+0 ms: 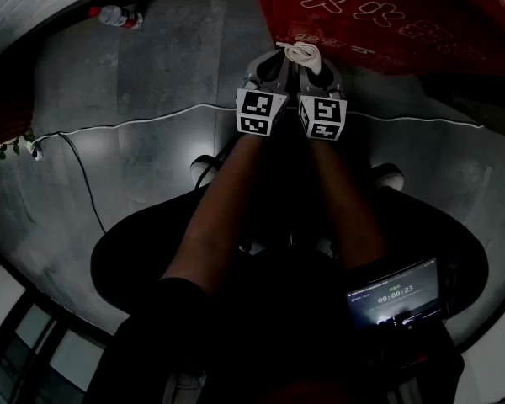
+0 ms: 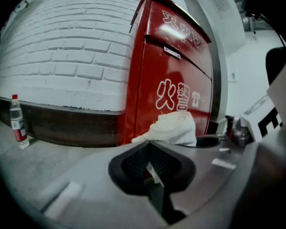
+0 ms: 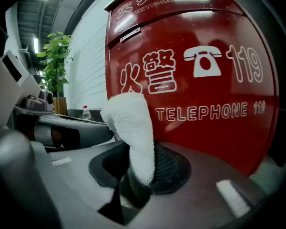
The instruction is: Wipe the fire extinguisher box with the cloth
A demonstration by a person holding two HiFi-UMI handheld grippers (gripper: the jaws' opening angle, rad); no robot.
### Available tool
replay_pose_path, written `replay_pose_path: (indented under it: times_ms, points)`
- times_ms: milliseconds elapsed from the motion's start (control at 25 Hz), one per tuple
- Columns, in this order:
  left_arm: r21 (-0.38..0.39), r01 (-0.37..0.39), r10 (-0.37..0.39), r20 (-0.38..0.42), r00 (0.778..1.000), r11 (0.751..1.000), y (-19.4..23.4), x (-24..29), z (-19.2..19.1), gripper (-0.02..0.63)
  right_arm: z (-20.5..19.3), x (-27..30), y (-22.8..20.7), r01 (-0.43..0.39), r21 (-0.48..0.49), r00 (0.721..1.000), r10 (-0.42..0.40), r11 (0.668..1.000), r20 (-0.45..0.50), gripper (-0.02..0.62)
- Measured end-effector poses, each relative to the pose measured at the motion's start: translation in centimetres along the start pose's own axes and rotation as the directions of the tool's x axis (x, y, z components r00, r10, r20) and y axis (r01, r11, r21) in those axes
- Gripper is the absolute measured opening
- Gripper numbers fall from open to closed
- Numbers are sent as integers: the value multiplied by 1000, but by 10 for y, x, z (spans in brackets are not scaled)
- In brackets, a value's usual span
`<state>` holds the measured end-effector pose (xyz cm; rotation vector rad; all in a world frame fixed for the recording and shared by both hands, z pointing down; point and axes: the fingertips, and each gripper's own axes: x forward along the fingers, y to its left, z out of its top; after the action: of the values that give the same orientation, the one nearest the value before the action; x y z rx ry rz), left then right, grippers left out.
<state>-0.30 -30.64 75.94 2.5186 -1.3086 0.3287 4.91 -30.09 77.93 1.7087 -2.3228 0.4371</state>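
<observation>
Grippers sit side by side: our right gripper (image 3: 137,163) is clamped on the white cloth (image 3: 132,128), and our left gripper (image 2: 150,162) is pinched together. Just past the cloth stands the red fire extinguisher box (image 3: 205,85).

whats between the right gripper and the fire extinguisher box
Only the white cloth, clamped in the right gripper and sticking out toward the fire extinguisher box. The right gripper view shows this best.

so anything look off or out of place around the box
Nothing spilled or damaged. A water bottle stands alone on the floor by the brick wall, and a white cable trails loose across the floor.
</observation>
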Motion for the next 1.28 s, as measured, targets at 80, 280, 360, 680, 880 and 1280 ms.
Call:
replay_pose_path:
  times_ms: [80, 280, 360, 680, 880, 1280]
  points:
    - [4, 16, -16, -5, 1000, 1000, -10, 5, -2, 2, -3, -6, -14, 24, 12, 1000, -24, 1000, -5, 107]
    - [37, 82, -81, -17, 997, 996, -45, 21, -1, 2, -11, -24, -54, 91, 43, 996, -91, 995, -15, 110]
    - [47, 109, -109, -14, 994, 993, -62, 28, 3, 2, -12, -32, -69, 114, 49, 993, -114, 992, -15, 110]
    - [77, 192, -192, -7, 981, 978, -126, 56, 16, 2, -16, -66, -135, 205, 89, 979, -205, 975, -13, 110]
    - [73, 219, -219, -2, 976, 973, -156, 69, 19, 2, -23, -90, -187, 285, 114, 959, -284, 952, -18, 111]
    - [122, 222, -224, 5, 974, 967, -166, 59, 32, 2, -17, -117, -231, 373, 128, 927, -375, 919, -7, 104]
